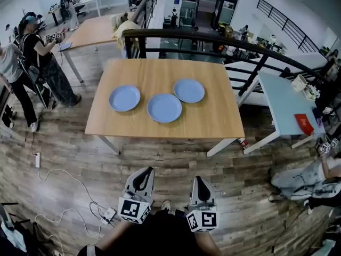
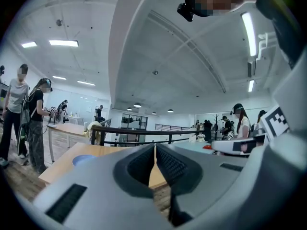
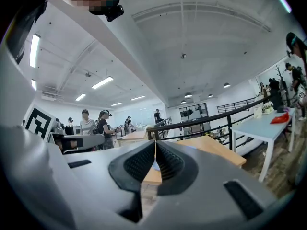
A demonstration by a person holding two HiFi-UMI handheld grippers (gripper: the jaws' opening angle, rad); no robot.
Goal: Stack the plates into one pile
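Three blue plates lie apart on a wooden table [image 1: 213, 122]: the left plate [image 1: 124, 98], the middle plate [image 1: 164, 108] and the right plate [image 1: 189, 90]. Both grippers hang level over the floor, well short of the table's near edge. The left gripper [image 1: 144, 172] is shut with nothing in it; in its own view the left gripper [image 2: 155, 147] has its jaws meeting, with a blue plate [image 2: 82, 159] ahead on the tabletop. The right gripper [image 1: 199, 180] is also shut and empty, and in its own view the right gripper [image 3: 155, 145] points at the table.
A black railing [image 1: 213, 39] runs behind the table. A light blue table [image 1: 282, 108] with a red item stands at the right. People stand at the left [image 1: 42, 63], and one sits low at the right [image 1: 306, 180]. Cables [image 1: 69, 191] trail over the wooden floor.
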